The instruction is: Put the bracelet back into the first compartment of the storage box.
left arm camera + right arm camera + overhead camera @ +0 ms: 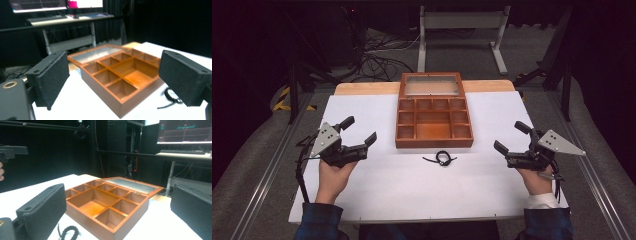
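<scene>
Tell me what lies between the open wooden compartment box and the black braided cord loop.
Nothing: in the high view bare white table separates box and cord.

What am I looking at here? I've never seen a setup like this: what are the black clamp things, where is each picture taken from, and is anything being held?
A person sits at a white table and holds a hand-operated two-jaw gripper in each hand: the left gripper and the right gripper. The high view looks down from above the person's side. The other two pictures come from cameras riding on each gripper, looking out between its own black jaws. On the table lies an open wooden box with empty compartments, its glass-paned lid folded back. Just in front of it lies a small black braided cord. Both grippers are open, apart from the box and cord, and hold nothing.
</scene>
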`<state>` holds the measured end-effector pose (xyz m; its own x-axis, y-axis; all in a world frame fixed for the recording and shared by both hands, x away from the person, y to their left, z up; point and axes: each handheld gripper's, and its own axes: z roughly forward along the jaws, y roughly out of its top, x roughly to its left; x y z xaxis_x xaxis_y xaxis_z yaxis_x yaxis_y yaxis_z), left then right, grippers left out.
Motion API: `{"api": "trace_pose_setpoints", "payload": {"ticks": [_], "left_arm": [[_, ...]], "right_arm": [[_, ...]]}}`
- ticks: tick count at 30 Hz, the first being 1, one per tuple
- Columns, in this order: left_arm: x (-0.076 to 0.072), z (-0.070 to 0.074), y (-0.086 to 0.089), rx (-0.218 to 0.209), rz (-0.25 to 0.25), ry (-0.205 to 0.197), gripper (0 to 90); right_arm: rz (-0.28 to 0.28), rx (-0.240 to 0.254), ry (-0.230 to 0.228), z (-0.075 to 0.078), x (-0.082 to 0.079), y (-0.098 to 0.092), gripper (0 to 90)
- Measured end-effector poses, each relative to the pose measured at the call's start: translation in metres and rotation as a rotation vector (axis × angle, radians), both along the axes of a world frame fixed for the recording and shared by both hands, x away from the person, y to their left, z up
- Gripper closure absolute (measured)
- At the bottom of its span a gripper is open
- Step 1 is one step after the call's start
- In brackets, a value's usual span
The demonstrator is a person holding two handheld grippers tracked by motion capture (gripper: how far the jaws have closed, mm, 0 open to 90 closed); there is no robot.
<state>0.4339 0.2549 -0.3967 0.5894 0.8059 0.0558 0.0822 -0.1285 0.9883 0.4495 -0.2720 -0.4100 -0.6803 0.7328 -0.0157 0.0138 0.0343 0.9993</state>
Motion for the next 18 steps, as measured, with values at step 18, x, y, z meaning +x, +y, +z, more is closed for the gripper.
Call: {"api": "trace_pose_setpoints", "payload": {"ticks": [18], "left_arm": [[0.008,-0.032,-0.055,0.083,-0.088,0.1,15.7]], "right_arm": [[-0.044,-0.012,0.054,0.002,0.001,0.003,3.0]]}}
